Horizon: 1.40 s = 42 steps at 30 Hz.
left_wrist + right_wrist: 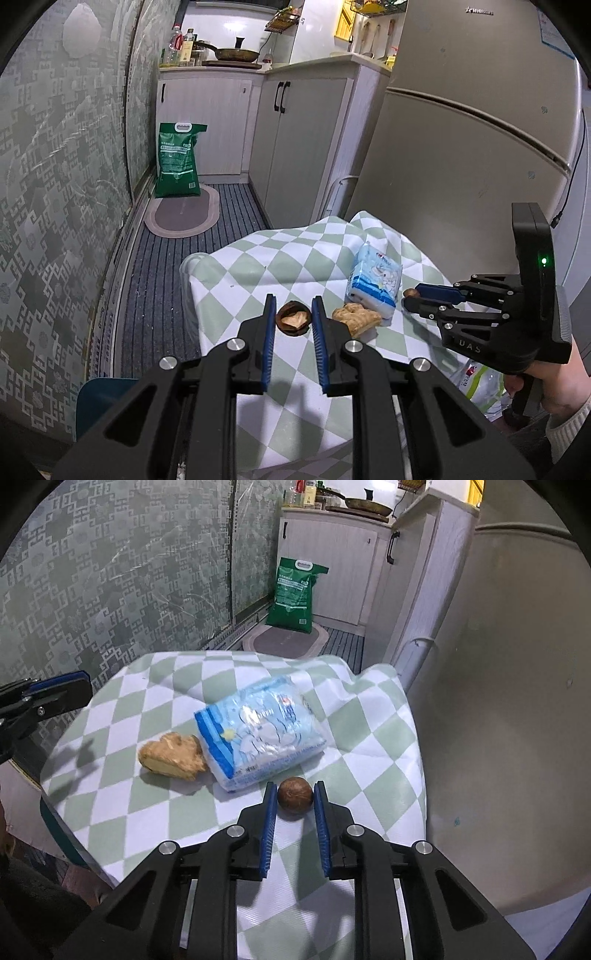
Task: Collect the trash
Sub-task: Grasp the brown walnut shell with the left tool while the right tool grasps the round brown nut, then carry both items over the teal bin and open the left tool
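Left gripper (293, 319) clenched on nutshell (293, 318); right gripper (294, 797) pinching whole nut (294, 795) beside tissue pack (258, 734): lift straight, avoid squeezing harder.

Green rice bag (178, 160) standing at 11 o'clock on oval mat (183, 214), pan (236, 54) on counter at 12, fridge (476, 122) at 2, pkt of tissues (258, 731) centre tbl.

Left wrist view: rides behind own fingers (293, 314), angled down, close over checked cloth (258, 266), facing cabinets (295, 147) beyond fingertips. Right wrist view: same mount, steeper, close. Shared: cloth, tissue pack (258, 731), ginger piece (171, 755), green bag (293, 594); each view catches the other gripper beside its fingers.
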{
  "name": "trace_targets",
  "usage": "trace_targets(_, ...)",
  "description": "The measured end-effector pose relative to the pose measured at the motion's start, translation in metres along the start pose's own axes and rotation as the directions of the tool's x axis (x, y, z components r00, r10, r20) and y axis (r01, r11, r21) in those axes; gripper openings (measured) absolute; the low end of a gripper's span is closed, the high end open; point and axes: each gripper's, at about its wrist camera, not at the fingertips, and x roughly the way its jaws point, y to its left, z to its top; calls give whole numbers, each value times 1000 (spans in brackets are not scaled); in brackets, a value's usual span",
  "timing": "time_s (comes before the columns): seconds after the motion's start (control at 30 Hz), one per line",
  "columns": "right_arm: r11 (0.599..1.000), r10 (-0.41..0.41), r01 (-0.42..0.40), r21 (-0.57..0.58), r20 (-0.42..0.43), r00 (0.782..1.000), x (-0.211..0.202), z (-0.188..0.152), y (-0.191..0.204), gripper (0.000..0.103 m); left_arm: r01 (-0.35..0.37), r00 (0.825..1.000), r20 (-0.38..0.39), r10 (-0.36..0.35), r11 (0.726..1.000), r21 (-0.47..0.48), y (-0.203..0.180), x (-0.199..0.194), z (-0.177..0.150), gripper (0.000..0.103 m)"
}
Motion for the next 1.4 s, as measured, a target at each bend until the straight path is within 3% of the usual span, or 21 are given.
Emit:
trace_targets(0.37,997,73,-75,28,74,995,-28,23,16,20,-22,999,47,24,999,-43,24,-26,4,21)
trace_targets(0.87,982,187,-185,-32,78,979,-23,50,78,20,-94,992,71,104,986,-135,84,-56,-2,21)
trace_targets(1.1,971,236,-231,-65,76,969,-20,60,108,20,-164,985,33,170,977,-138,108,-63,-15,21)
trace_targets(1.4,951,293,-285,-117,61,954,-13,71,148,20,-214,973,-113,200,968,-128,134,-51,-41,21)
